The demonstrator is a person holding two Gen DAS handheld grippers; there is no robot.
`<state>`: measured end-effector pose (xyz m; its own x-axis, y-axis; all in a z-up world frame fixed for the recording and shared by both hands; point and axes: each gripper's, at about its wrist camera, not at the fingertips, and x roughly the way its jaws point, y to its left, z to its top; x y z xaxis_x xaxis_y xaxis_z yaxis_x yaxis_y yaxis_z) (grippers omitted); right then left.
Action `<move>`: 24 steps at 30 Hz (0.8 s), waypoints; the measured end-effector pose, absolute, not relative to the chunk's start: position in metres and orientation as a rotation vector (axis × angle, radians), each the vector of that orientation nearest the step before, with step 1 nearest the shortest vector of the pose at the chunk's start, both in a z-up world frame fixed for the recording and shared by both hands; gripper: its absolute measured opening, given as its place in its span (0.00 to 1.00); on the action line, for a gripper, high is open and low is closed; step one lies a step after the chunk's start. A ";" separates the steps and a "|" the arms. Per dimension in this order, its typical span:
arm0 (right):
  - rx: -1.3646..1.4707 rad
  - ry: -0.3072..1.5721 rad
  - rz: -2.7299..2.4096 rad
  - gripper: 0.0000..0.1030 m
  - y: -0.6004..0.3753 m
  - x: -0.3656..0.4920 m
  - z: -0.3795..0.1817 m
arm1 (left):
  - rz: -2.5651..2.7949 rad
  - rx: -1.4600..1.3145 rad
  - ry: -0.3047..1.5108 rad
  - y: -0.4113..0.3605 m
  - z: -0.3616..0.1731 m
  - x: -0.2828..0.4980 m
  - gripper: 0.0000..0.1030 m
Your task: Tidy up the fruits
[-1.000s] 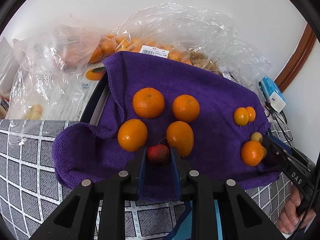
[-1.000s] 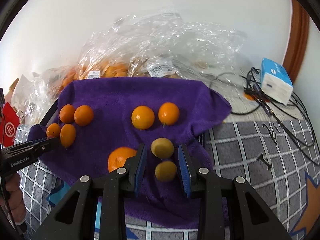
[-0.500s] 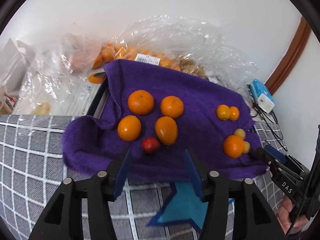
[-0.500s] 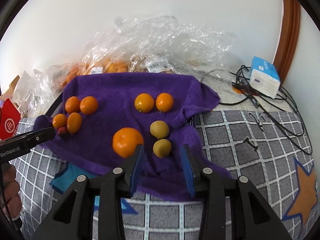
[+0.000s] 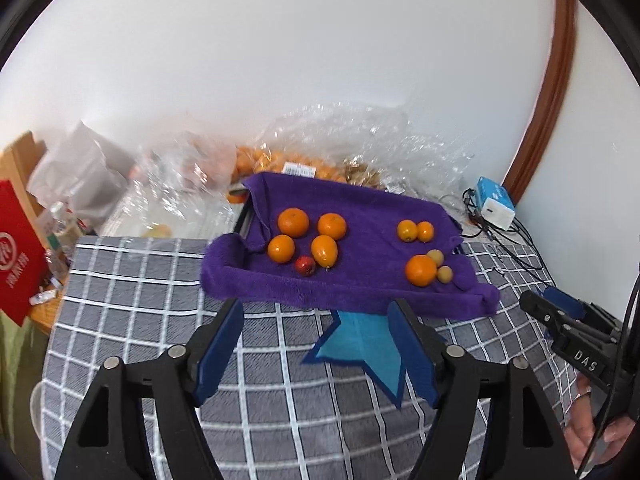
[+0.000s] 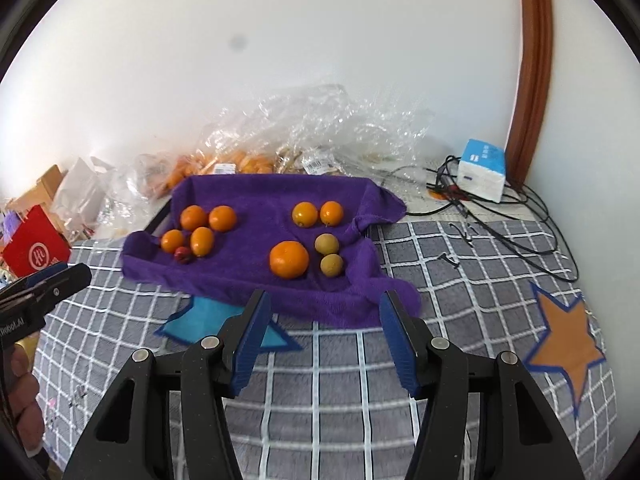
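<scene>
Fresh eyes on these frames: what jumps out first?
The purple towel at the centre of the grey checked blanket, with fruit in clusters: four oranges and a small red fruit on its left, a big orange beside two yellow-green fruits on its right. Both tools, left and right, hang empty over the blanket's near edge, jaws opening.

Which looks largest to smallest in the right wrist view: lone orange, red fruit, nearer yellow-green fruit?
1. Lone orange, clearly largest.
2. Nearer yellow-green fruit.
3. Red fruit, smallest, though partly hidden and slightly farther, so unsure.
</scene>
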<state>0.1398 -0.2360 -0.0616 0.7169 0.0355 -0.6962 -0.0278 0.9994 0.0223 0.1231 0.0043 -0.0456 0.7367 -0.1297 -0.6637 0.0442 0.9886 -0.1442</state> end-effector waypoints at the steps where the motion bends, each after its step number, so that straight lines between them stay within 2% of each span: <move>1: 0.011 0.765 0.033 0.56 -0.236 0.134 -0.058 | -0.091 -0.114 0.724 0.003 -0.042 0.115 0.75; 2: 0.012 0.757 0.028 0.57 -0.237 0.125 -0.053 | -0.086 -0.109 0.716 0.002 -0.039 0.109 0.76; 4: 0.019 0.743 0.020 0.73 -0.239 0.113 -0.048 | -0.082 -0.102 0.700 -0.001 -0.033 0.097 0.79; 6: 0.023 0.716 0.009 0.82 -0.243 0.098 -0.041 | -0.077 -0.095 0.686 -0.003 -0.027 0.084 0.81; 10: 0.004 0.681 -0.003 0.91 -0.248 0.073 -0.029 | -0.064 -0.073 0.656 -0.007 -0.016 0.062 0.86; 16: 0.010 0.653 -0.013 0.99 -0.256 0.041 -0.018 | -0.061 -0.063 0.622 -0.015 -0.006 0.034 0.89; 24: 0.017 0.634 -0.041 0.99 -0.268 0.016 -0.010 | -0.063 -0.069 0.583 -0.020 0.000 0.013 0.91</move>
<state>0.0159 -0.2681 -0.0104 0.8048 -0.0328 -0.5926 0.0430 0.9991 0.0031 0.0132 -0.0200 -0.0002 0.8331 -0.0795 -0.5473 0.0402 0.9957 -0.0834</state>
